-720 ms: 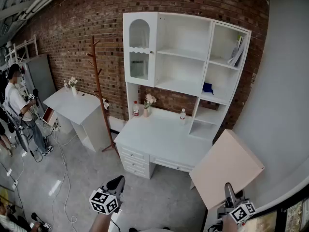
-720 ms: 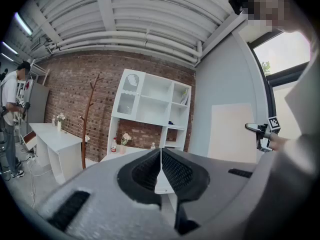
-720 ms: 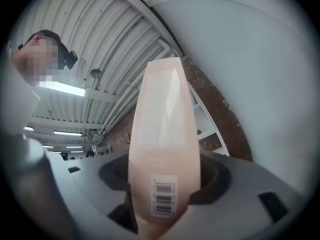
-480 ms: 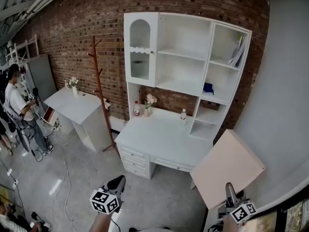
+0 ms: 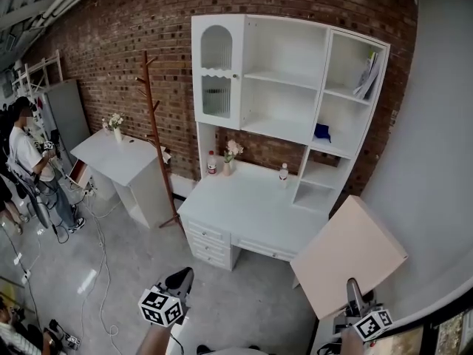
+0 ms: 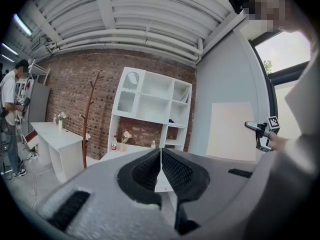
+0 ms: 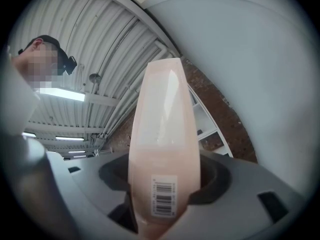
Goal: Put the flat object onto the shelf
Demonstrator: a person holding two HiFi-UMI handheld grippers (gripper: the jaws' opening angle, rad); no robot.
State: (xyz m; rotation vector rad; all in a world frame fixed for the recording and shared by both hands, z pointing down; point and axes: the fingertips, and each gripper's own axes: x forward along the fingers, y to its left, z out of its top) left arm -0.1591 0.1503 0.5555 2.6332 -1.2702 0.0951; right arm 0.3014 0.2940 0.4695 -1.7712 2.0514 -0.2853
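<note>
A flat pale pink board (image 5: 349, 254) stands tilted at the lower right of the head view, in front of the white desk's right end. My right gripper (image 5: 353, 296) is shut on its lower edge. In the right gripper view the board (image 7: 162, 134) rises edge-on between the jaws, a barcode label near its base. The white shelf unit (image 5: 288, 102) with open compartments stands on the desk (image 5: 251, 205) against the brick wall. My left gripper (image 5: 179, 281) hangs low at the bottom centre, shut and holding nothing; in its own view the pads (image 6: 161, 170) meet.
A wooden coat stand (image 5: 154, 135) rises left of the desk, beside a slanted white table (image 5: 122, 160). Bottles and a flower vase (image 5: 230, 157) sit on the desk. Books (image 5: 366, 76) and a blue thing (image 5: 320, 132) occupy the right-hand shelves. A person (image 5: 29, 161) stands far left. A grey wall (image 5: 436, 161) runs along the right.
The view has shifted slightly, so the shelf sits a little higher and further right in frame. The board stays in the right gripper, and both grippers keep their places.
</note>
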